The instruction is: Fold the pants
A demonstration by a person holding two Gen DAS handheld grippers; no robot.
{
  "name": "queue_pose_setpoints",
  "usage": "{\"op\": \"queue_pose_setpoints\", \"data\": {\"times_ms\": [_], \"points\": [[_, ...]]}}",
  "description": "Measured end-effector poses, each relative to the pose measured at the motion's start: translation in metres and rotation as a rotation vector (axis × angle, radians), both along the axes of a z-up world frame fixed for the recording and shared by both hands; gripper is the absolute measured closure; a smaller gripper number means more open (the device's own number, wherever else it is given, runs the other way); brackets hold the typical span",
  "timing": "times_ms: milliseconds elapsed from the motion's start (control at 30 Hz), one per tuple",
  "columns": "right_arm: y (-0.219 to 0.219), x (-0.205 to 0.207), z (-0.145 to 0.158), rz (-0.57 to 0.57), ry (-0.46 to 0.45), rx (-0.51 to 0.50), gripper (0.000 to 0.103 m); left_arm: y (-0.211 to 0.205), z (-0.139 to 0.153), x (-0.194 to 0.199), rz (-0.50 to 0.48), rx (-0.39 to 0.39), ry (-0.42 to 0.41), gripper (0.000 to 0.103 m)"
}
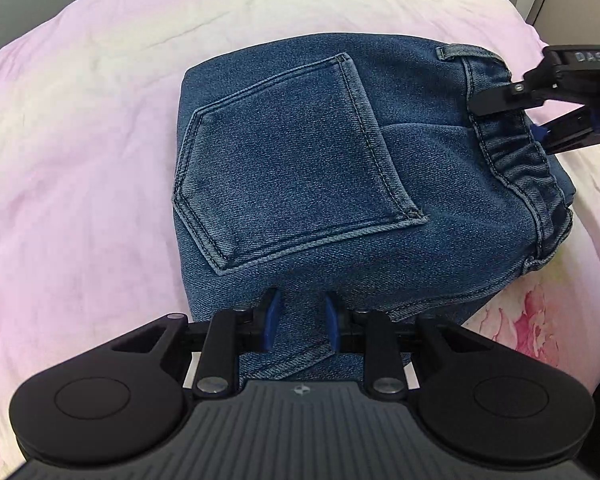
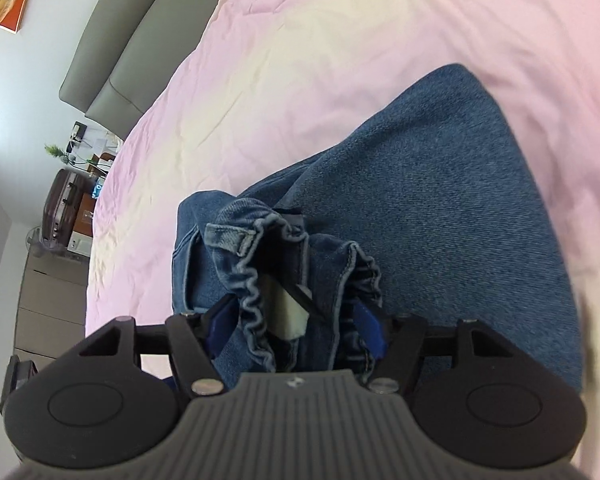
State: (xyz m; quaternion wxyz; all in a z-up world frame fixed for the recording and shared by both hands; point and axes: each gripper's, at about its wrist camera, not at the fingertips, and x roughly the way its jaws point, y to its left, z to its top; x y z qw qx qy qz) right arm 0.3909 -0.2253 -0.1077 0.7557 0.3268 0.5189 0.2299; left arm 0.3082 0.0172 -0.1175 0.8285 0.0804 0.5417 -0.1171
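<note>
Blue denim pants (image 1: 320, 184) lie folded into a compact stack on the pink bed sheet (image 1: 80, 160), back pocket up. My left gripper (image 1: 300, 322) is at the near edge of the stack, its blue pads closed on a fold of denim. My right gripper (image 1: 512, 118) reaches in from the right, one finger above and one below the elastic waistband (image 1: 516, 160). In the right wrist view the right gripper (image 2: 296, 328) holds the gathered waistband (image 2: 260, 280) between its pads, with the pants (image 2: 440, 200) stretching away.
A grey headboard (image 2: 112, 52) lies at the far end of the bed. A brown suitcase (image 2: 60, 208) and a cluttered bedside cabinet (image 2: 48, 300) stand beside the bed. The sheet has a pink flower print (image 1: 528, 320) near the right edge.
</note>
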Motion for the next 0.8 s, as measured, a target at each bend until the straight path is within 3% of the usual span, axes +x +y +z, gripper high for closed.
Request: {"op": "queue_pose_setpoints", "data": {"times_ms": [67, 100, 133, 233, 367, 567, 633, 800], "points": [[0.004, 0.004, -0.007, -0.005, 0.009, 0.002, 0.042, 0.003, 0.001, -0.002, -0.003, -0.008, -0.003, 0.073], [0.005, 0.005, -0.009, -0.009, 0.006, -0.001, 0.049, 0.005, 0.001, -0.003, -0.002, -0.012, -0.004, 0.073], [0.007, 0.005, -0.009, -0.002, 0.004, 0.014, 0.074, 0.006, 0.003, -0.006, -0.001, -0.017, -0.004, 0.073], [0.016, 0.000, 0.011, 0.020, -0.050, -0.045, 0.083, 0.010, 0.009, -0.011, -0.013, -0.034, -0.026, 0.073], [0.035, -0.006, 0.067, 0.080, -0.159, -0.103, 0.086, 0.022, 0.024, -0.021, -0.026, -0.042, -0.072, 0.073], [0.067, 0.004, 0.157, 0.129, -0.285, -0.136, 0.087, 0.053, 0.059, -0.026, 0.098, -0.105, -0.155, 0.072], [0.065, 0.008, 0.179, 0.111, -0.320, -0.152, 0.087, 0.055, 0.066, -0.026, 0.113, -0.080, -0.164, 0.072], [0.028, 0.020, 0.196, 0.013, -0.344, -0.199, 0.088, 0.048, 0.062, -0.020, 0.107, -0.075, -0.164, 0.072]]}}
